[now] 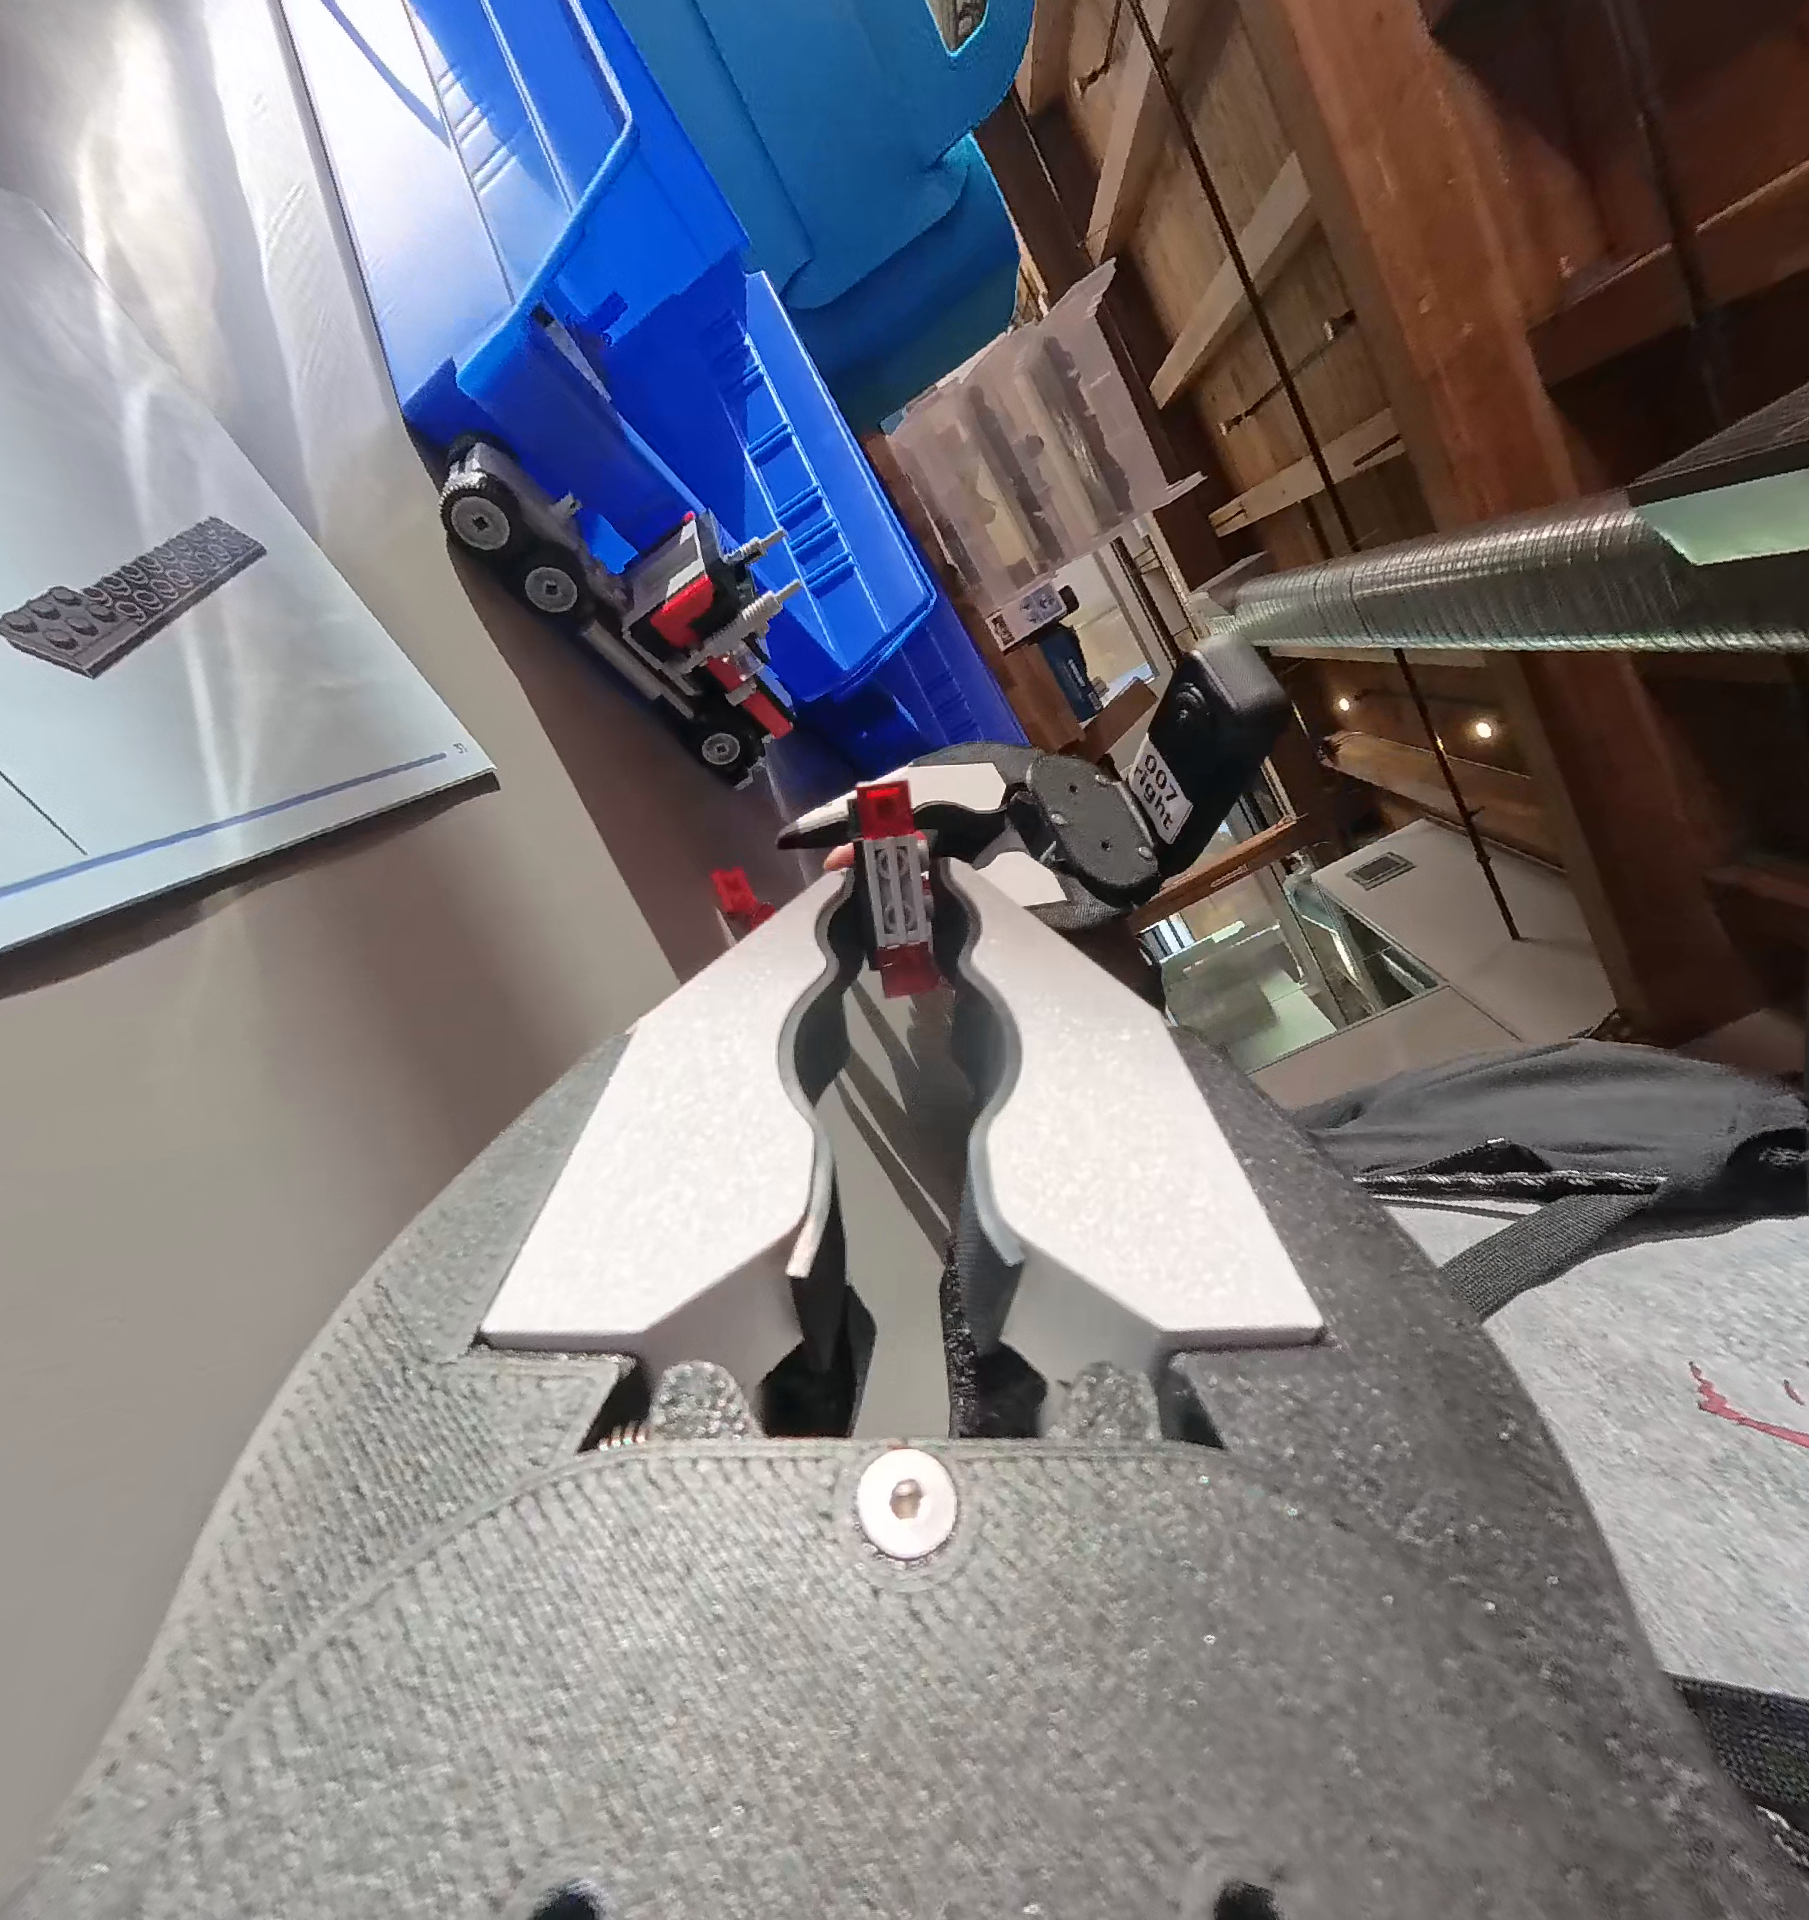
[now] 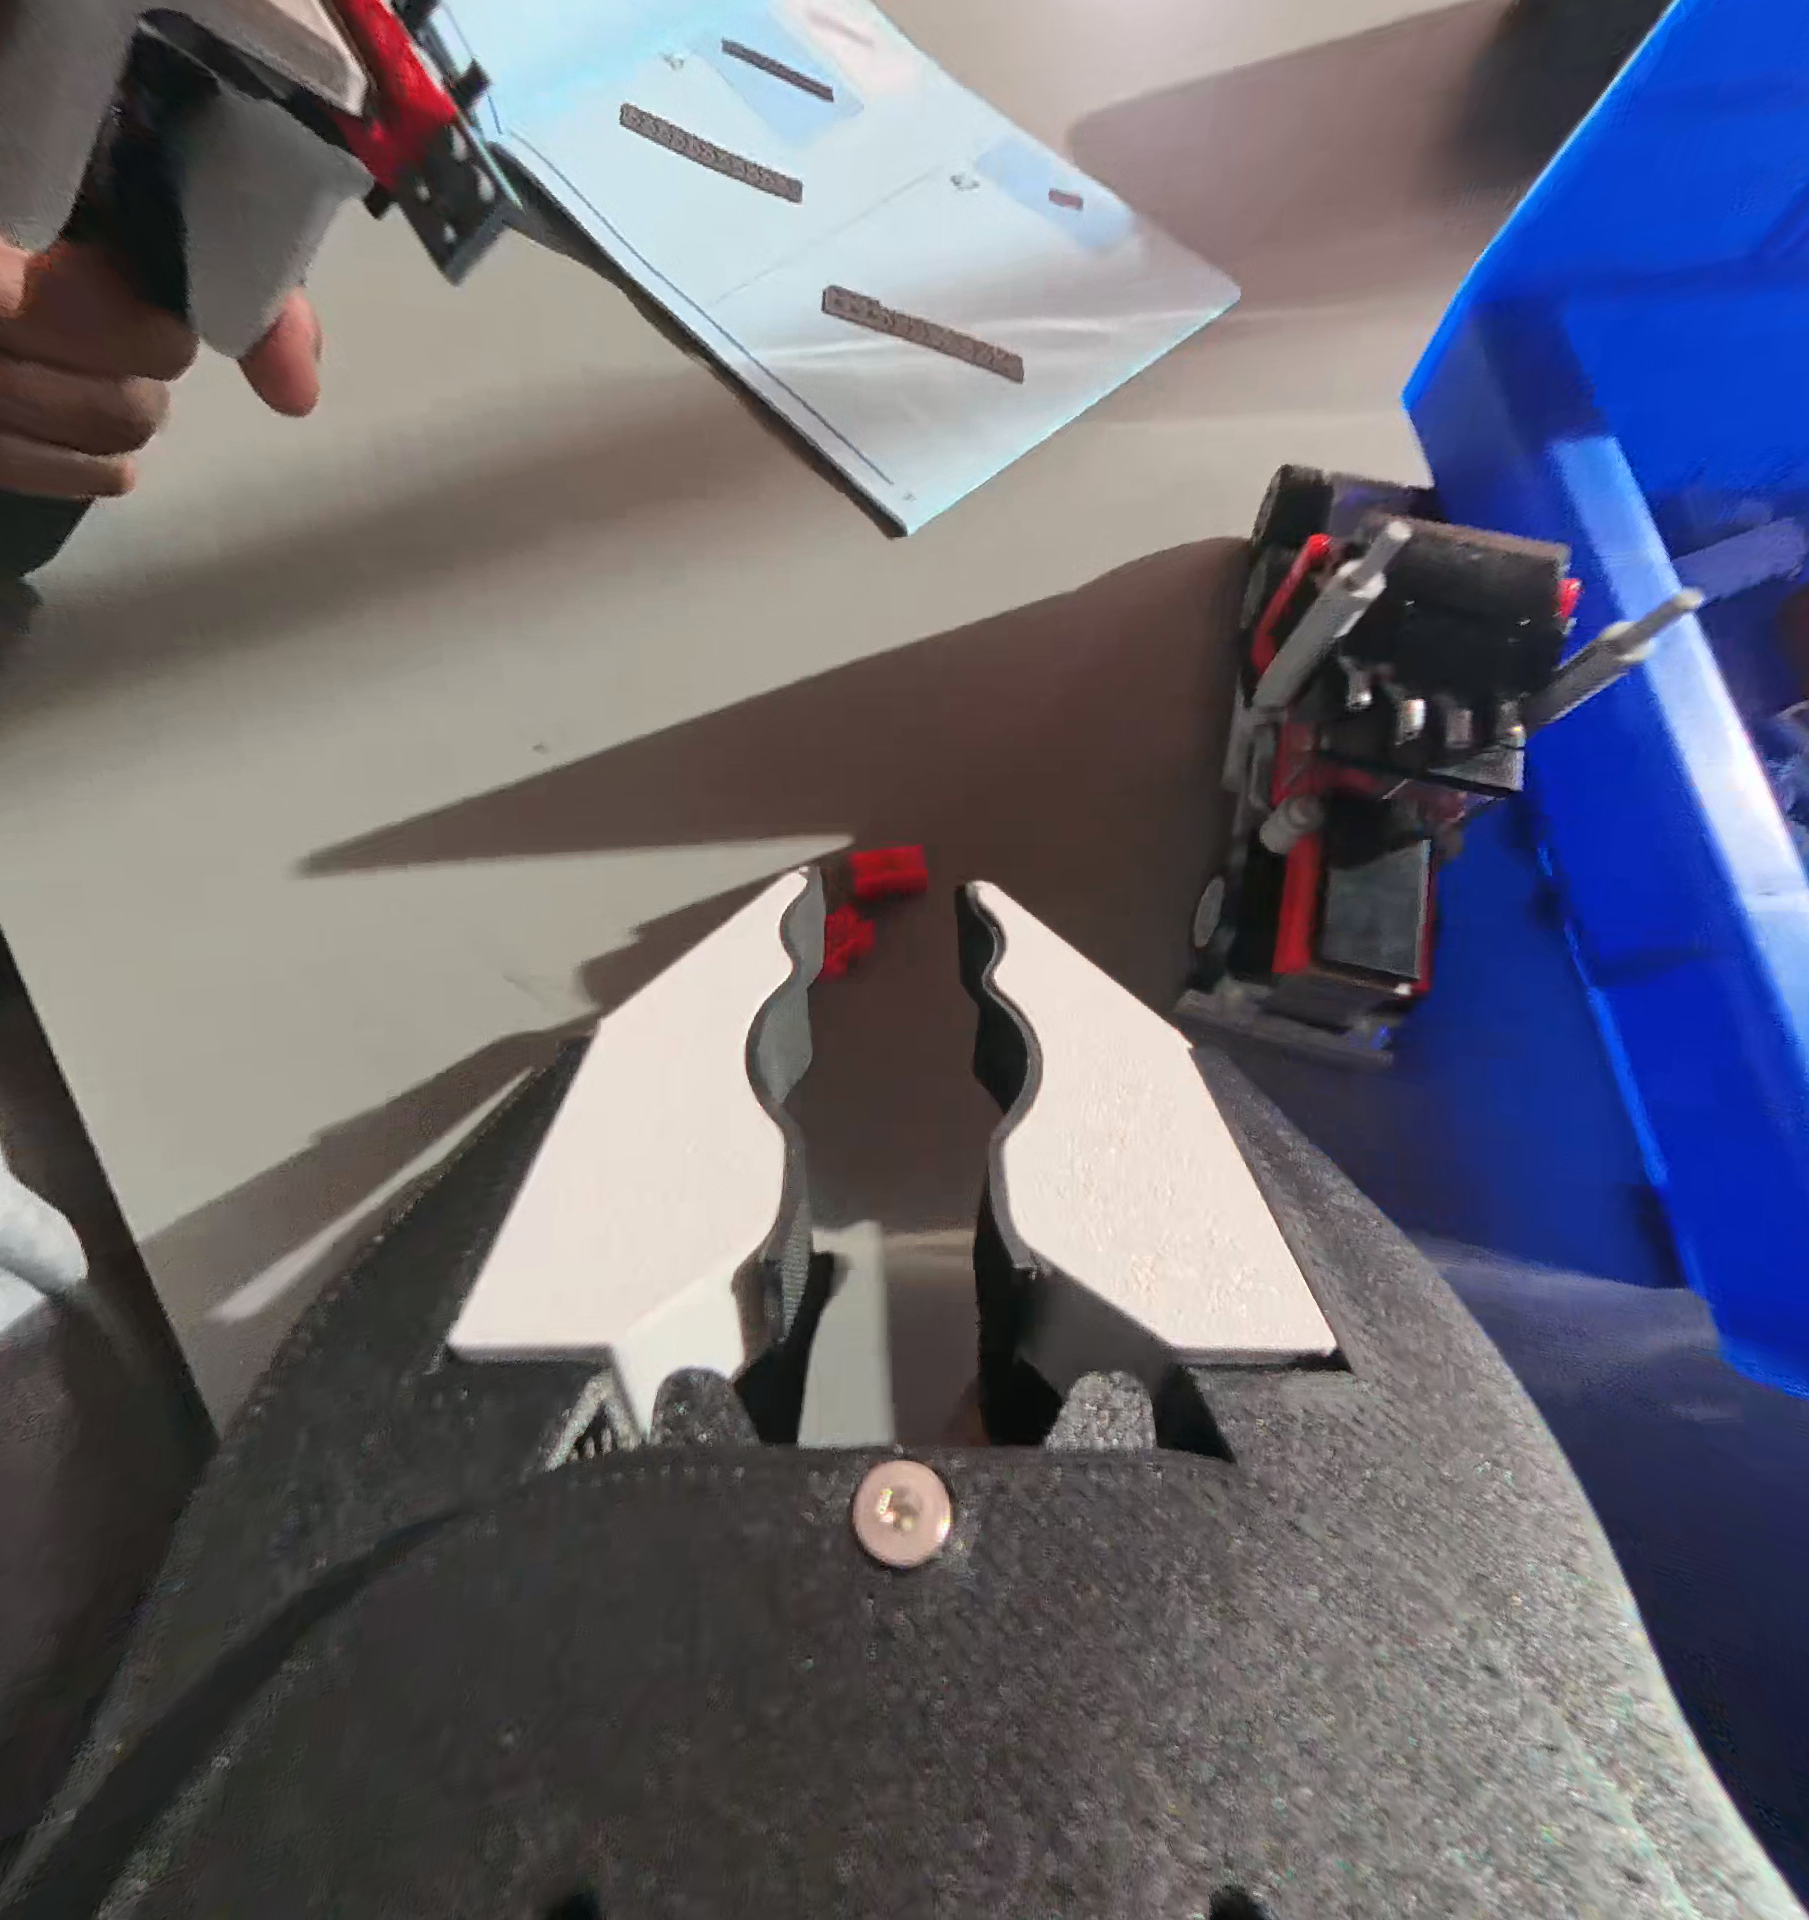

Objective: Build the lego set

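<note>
A: The left tool (image 1: 898,894) is closed on a small grey and red sub-assembly (image 1: 895,902), lifted above the desk (image 1: 204,1195). The right tool (image 2: 884,894) has its jaws apart, empty, low over two loose red pieces (image 2: 887,871).

B: So which step is it?

A: I think fetching the next part. The right tool must close on one red piece, then meet the sub-assembly. The half-built truck (image 1: 619,613) waits beside the blue bin (image 1: 671,312), near the instruction booklet (image 1: 100,623).

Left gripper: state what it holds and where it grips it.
The left gripper pinches a small grey and red lego piece by its grey middle, red ends sticking out. The right gripper holds nothing.
</note>
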A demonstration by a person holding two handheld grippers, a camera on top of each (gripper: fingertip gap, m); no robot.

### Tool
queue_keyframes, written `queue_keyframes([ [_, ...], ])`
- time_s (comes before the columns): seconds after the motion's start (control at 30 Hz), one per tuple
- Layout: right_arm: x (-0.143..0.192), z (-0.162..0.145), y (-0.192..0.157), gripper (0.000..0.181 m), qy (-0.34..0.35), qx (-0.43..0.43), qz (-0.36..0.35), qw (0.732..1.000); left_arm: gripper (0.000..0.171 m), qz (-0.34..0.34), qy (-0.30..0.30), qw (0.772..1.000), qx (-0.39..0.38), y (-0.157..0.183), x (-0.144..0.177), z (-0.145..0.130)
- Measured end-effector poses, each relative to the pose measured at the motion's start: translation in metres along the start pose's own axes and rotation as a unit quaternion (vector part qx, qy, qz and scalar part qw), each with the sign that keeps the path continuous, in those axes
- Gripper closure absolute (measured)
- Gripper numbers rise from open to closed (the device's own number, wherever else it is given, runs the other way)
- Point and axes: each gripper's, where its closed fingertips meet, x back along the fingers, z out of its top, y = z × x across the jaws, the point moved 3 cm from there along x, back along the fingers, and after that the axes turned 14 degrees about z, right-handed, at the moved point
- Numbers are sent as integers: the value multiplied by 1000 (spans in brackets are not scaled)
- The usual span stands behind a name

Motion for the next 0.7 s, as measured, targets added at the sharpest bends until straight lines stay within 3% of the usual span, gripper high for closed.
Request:
queue_keyframes([
  [0.43, -29, 9, 1, 154, -23, -3, 16, 1000, 158, -8, 13, 1000, 13, -2, 11, 6],
  [0.7, -29, 12, 2, 153, -22, -7, 22, 1000, 159, -6, 37, 999, 24, -13, 27, 21],
])
